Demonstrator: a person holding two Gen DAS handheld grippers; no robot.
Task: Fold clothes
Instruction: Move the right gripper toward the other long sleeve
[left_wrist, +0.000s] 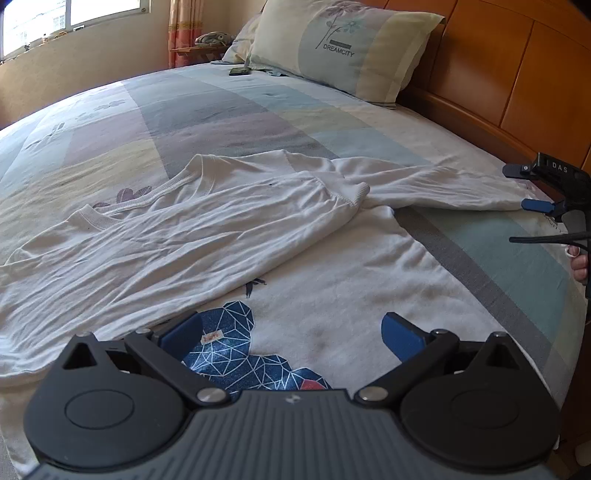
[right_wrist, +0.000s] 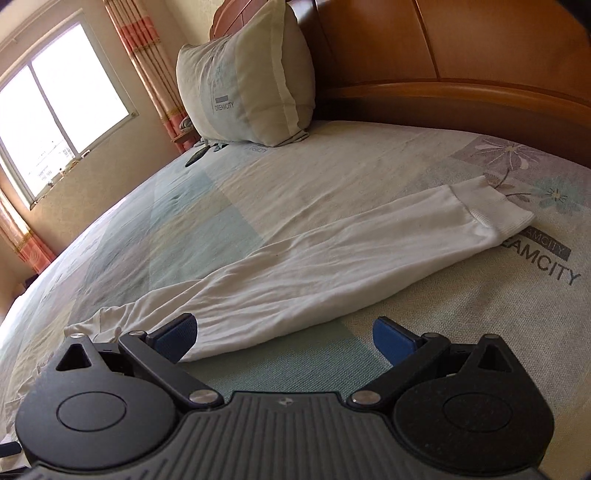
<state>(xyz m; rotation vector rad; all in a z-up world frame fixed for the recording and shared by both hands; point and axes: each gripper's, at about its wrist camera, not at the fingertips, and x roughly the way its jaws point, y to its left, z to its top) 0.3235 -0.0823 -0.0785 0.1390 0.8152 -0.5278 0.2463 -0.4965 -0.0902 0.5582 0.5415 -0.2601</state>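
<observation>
Our left claw (left_wrist: 291, 332) hangs spread over white long-sleeve shirt (left_wrist: 184, 243) lying flat on bed (left_wrist: 229, 110), one sleeve folded across chest. Our right claw (right_wrist: 284, 336) also spread, empty, just beside other sleeve (right_wrist: 332, 254) stretched toward headboard (right_wrist: 480, 55).

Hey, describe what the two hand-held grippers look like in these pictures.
Both match. The left hand-held gripper has a ribbed dark grey body, two round black discs, black linkage arms with silver pivot pins, and blue finger pads. The right hand-held gripper looks the same; seen from the left wrist camera, it shows white "DAS" lettering and a thin black cable.
</observation>
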